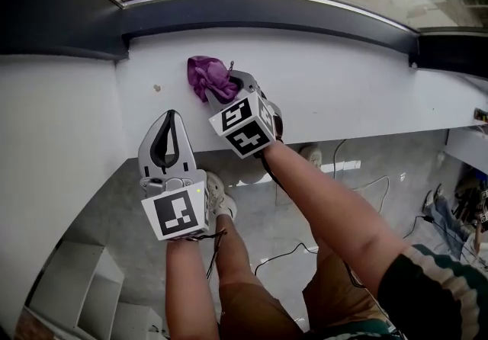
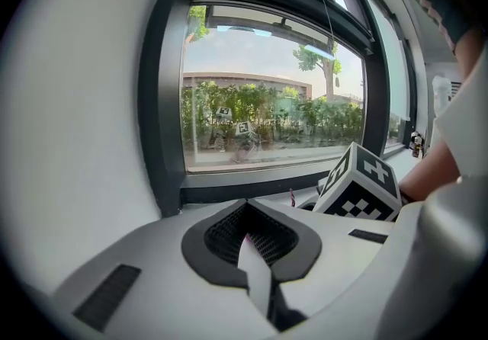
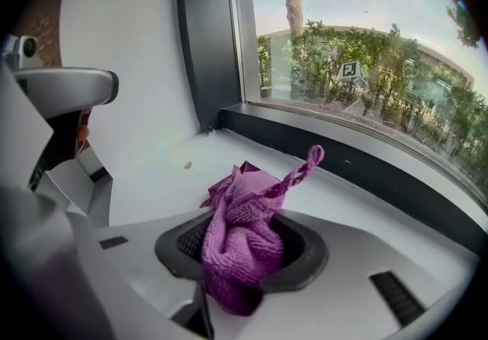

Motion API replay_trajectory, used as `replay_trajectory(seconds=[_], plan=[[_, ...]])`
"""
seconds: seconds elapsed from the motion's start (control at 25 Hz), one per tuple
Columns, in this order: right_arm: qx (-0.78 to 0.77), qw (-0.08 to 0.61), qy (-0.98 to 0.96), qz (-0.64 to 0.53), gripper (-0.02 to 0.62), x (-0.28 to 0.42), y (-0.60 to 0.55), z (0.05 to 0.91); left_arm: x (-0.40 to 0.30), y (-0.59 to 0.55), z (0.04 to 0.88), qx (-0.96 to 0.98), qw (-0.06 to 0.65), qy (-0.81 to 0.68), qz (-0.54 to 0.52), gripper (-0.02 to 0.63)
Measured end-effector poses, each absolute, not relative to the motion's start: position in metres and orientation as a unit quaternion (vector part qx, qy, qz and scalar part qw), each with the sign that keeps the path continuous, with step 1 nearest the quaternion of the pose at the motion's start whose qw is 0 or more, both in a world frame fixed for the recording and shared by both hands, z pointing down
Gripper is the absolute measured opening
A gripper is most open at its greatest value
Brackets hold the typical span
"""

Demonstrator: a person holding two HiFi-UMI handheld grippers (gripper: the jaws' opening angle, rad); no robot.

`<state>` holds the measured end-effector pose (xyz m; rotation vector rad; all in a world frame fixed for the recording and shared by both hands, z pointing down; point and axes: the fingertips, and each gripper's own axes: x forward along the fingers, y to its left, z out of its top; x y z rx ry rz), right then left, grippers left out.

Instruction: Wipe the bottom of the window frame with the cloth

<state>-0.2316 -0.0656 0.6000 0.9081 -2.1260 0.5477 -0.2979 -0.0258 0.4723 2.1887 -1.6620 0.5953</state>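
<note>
1 cloth (image 1: 211, 78), purple, bunched into a wad. It rests on the white sill (image 1: 343, 94), near the sill's left end and just short of the dark bottom rail of the window frame (image 1: 267, 22); I cannot tell whether it touches the rail. In the right gripper view, 1 twisted corner of the cloth (image 3: 248, 247) sticks up and points toward the glass.

2 grippers in use, 1 per hand.
- Right gripper (image 1: 223, 91): jaws closed on the cloth. The right gripper view shows the wad filling the gap between the dark pads of this gripper (image 3: 242, 258) and spilling over the front of them. The gripper lies low over the sill, angled toward the frame.
- Left gripper (image 1: 168, 121): jaws brought together at the tips, with nothing gripped. In the left gripper view, the oval hollow between the pads of this gripper (image 2: 252, 243) is bare. It sits at the sill's near edge, just left of the right gripper and apart from the cloth.

2 marker cubes, 1 on each gripper: right (image 1: 244, 126), left (image 1: 179, 213). The right one also shows in the left gripper view (image 2: 358, 186).

1 small brownish spot (image 1: 157, 88) on the sill, left of the cloth and near it, also seen from the right gripper (image 3: 187, 165).

Beyond the frame, the glass (image 2: 274, 110) shows hedges and 1 tree. Below the sill there is grey floor (image 1: 282, 216) with thin cables (image 1: 366, 186) lying on it.
</note>
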Motion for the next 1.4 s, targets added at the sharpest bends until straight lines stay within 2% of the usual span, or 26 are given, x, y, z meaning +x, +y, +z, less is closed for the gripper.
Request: replay_trajectory(seconds=[0.6, 1.4], plan=[[0.395, 0.369, -0.806, 0.241, 0.155, -0.116, -0.070, 0.602, -0.195, -0.046, 0.475, 0.798, 0.156, -0.538, 0.222, 0.008], [0.432, 0.354, -0.784, 0.270, 0.155, -0.002, -0.064, 0.606, -0.085, -0.060, 0.483, 0.831, 0.147, -0.483, 0.233, 0.008]])
